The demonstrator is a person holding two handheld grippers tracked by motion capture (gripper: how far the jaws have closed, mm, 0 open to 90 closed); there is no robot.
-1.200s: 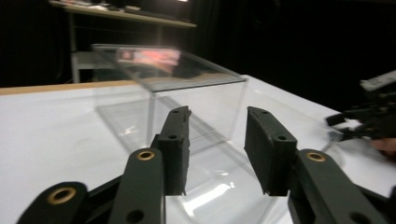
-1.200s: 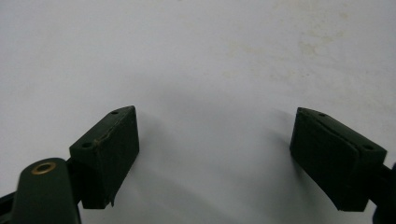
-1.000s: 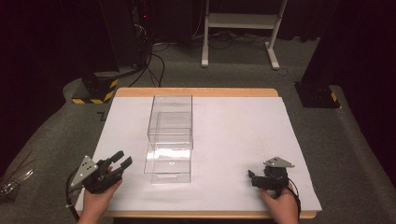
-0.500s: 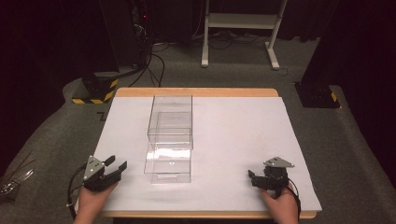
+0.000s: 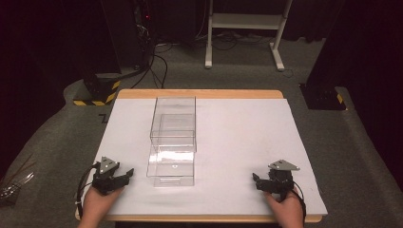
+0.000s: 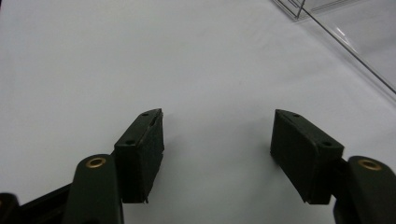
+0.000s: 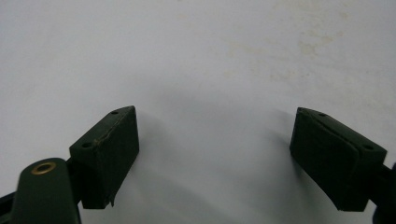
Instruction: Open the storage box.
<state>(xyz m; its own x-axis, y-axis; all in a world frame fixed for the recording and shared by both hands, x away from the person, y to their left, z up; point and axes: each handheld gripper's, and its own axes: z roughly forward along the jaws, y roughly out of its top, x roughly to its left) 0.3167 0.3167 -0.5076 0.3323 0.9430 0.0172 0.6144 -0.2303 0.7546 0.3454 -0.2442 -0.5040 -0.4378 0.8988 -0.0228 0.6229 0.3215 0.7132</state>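
Resting near the table's (image 5: 285, 102) front edge in the high view: left gripper (image 5: 124, 175) and right gripper (image 5: 257, 181), both empty. Clear box (image 5: 172, 142) stands mid-table, nearer the left one.

Left gripper view: jaws spread, nothing between; box corner (image 6: 345, 37) upper right, apart.

Right gripper view: jaws spread over bare sheet.

Judgement: box light, stiff, slick, crack-prone; pinch a side wall at the rim.

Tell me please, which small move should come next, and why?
Probably bring the left gripper toward the clear plastic box. Both grippers are open and hold nothing; the left one lies closer to the box, and the right gripper rests farther off on the white table cover.
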